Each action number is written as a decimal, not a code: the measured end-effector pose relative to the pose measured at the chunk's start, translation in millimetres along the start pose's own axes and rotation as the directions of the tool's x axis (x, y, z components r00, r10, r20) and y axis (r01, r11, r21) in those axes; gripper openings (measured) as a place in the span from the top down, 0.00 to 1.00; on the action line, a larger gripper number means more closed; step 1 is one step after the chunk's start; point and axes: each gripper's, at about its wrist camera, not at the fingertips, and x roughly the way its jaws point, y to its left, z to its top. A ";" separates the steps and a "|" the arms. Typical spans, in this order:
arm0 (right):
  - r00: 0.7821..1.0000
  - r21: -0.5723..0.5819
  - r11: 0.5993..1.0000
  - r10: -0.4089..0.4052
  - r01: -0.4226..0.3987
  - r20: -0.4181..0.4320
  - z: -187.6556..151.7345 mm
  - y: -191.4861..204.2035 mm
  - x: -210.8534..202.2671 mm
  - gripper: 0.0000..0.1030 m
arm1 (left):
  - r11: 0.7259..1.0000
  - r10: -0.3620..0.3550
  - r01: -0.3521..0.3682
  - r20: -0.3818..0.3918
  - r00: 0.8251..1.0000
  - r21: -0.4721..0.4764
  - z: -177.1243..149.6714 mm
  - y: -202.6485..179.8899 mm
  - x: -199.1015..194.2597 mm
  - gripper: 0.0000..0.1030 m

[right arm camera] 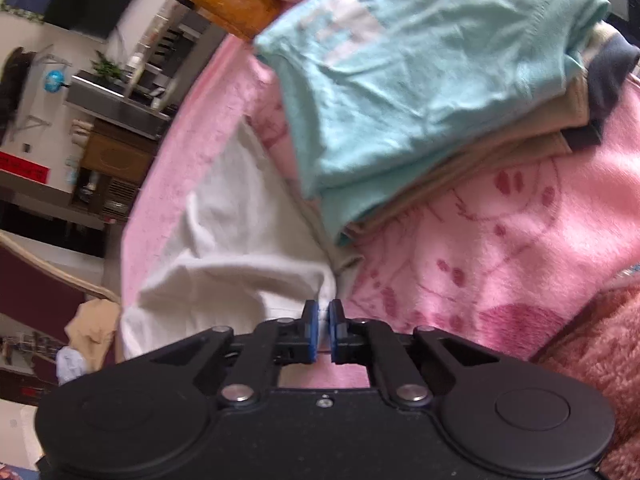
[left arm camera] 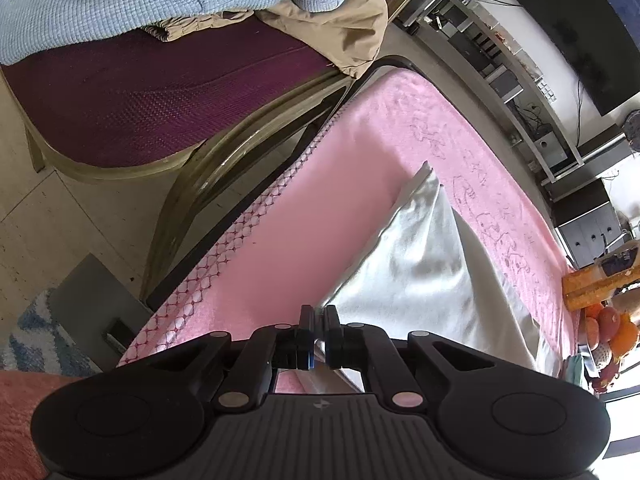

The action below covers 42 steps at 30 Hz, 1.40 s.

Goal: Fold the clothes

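The white garment (left arm camera: 424,264) lies on the pink blanket (left arm camera: 304,216) that covers the work surface, and both grippers are clenched on its near edge. In the left wrist view the left gripper (left arm camera: 319,322) has its jaws drawn together on a corner of the white cloth; the pinched fabric disappears between the pads, so how much of it is caught cannot be told. From there the cloth runs away in a long folded wedge to a pointed far tip, and its right side is cut off behind the gripper body.

In the right wrist view the right gripper (right arm camera: 324,320) is closed the same way on a bunched fold of the white garment (right arm camera: 224,240), with only a thin sliver of fabric showing between the blue pads. The garment spreads leftward in soft rumples, and its lower left part vanishes behind the gripper's black housing.

Just beyond it sits a stack of folded clothes (right arm camera: 420,92), a mint-green piece on top, tan layers beneath, and something dark at the far right edge that is too blurred to identify. The stack's near corner seems to overlap or touch the white cloth, though motion blur makes the boundary uncertain.

Beside the surface stands a chair with a maroon seat (left arm camera: 152,96), holding a light blue knit (left arm camera: 120,0) and a beige garment (left arm camera: 344,28), both cropped by the top of the frame. A pile of orange fruit (left arm camera: 612,328) at the far right is only partly in view
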 end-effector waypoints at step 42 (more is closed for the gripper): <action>0.947 -0.401 0.859 -0.307 0.318 0.094 -1.6 55.1 21.9 1.00 | 0.801 0.279 -0.264 0.056 0.959 0.538 -49.9 -89.8 38.8 0.75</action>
